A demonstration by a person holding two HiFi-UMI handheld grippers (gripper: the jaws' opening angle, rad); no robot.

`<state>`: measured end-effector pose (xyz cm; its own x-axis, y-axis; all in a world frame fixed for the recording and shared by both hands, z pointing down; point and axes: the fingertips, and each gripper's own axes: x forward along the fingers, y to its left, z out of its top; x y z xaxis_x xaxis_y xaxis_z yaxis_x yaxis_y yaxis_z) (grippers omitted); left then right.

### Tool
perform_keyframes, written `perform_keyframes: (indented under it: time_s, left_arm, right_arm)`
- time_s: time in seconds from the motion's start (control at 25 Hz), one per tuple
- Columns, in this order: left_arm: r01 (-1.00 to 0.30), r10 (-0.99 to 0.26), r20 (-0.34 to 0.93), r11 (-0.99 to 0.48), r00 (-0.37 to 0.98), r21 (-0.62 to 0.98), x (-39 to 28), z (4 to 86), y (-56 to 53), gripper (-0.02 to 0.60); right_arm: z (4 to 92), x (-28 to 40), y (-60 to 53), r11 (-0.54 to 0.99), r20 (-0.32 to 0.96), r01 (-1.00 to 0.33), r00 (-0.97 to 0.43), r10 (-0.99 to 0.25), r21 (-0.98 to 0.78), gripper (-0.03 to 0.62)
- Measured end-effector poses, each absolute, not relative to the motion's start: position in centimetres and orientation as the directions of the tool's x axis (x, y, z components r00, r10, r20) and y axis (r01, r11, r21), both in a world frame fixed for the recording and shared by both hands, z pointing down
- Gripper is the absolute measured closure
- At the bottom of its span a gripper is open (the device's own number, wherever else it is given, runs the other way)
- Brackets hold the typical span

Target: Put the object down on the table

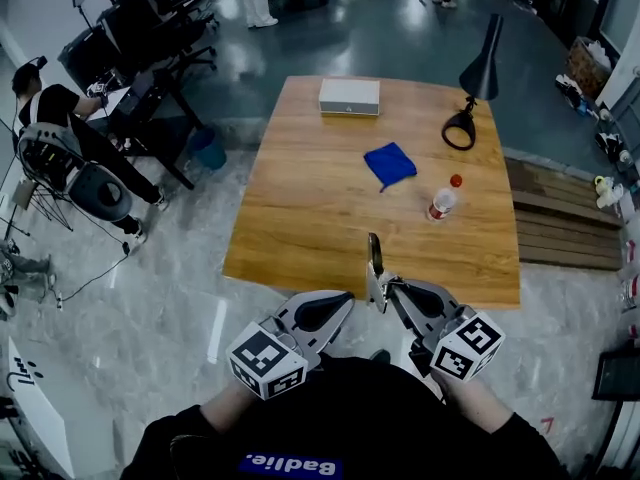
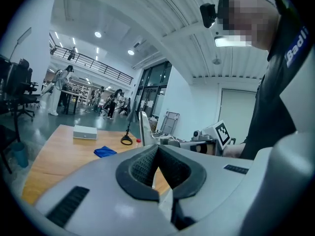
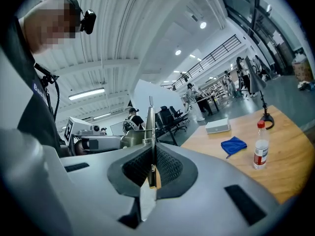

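My right gripper [image 1: 384, 290] is shut on a thin flat metal tool [image 1: 374, 256], which stands upright over the near edge of the wooden table [image 1: 300, 228]. In the right gripper view the tool [image 3: 150, 127] shows edge-on, pinched between the ribbed pads of the gripper [image 3: 152, 151]. My left gripper [image 1: 347, 301] hangs just left of it, off the table's edge, shut with nothing in it. In the left gripper view its jaws [image 2: 157, 152] meet, and the tool [image 2: 143, 129] rises beyond them.
On the table lie a blue cloth [image 1: 390, 164], a small bottle [image 1: 441, 202] with a red cap, a white box [image 1: 349, 96] at the far edge and a black desk lamp [image 1: 470, 88]. Office chairs [image 1: 150, 28] and a seated person [image 1: 60, 118] are at the left.
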<state>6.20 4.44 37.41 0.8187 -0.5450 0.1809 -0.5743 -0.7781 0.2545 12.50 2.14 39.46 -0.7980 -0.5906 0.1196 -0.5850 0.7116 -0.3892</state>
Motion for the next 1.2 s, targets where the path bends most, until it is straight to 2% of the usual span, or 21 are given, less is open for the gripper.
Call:
perform_keyframes:
  time_s: [0.28, 0.68, 0.88, 1.0, 1.2]
  left_arm:
    - [-0.612, -0.585, 0.181, -0.742, 0.79, 0.273, 4.2, 38.7, 2.6, 0.577]
    - [-0.531, -0.513, 0.143, -0.793, 0.847, 0.299, -3.1, 39.3, -4.5, 0.577]
    - [-0.495, -0.472, 0.15, -0.823, 0.869, 0.279, -5.0, 40.0, -7.2, 0.577]
    - [-0.49, -0.465, 0.156, -0.822, 0.872, 0.291, -5.0, 40.2, -7.8, 0.577]
    - [-0.516, -0.485, 0.175, -0.801, 0.857, 0.303, -3.9, 40.4, -8.5, 0.577]
  right_arm:
    - [41.7, 11.4, 0.4, 0.708, 0.166, -0.578, -0.808, -0.565, -0.405, 0.588]
    - [43.2, 6.0, -7.0, 0.651, 0.295, -0.711, -0.703, -0.646, -0.268, 0.589]
    - [44.8, 4.8, -10.3, 0.627, 0.356, -0.759, -0.643, -0.678, -0.176, 0.588]
    - [47.4, 5.2, -11.7, 0.631, 0.44, -0.772, -0.594, -0.674, -0.075, 0.588]
    - [53.5, 6.5, -13.6, 0.692, 0.59, -0.711, -0.508, -0.628, 0.125, 0.589]
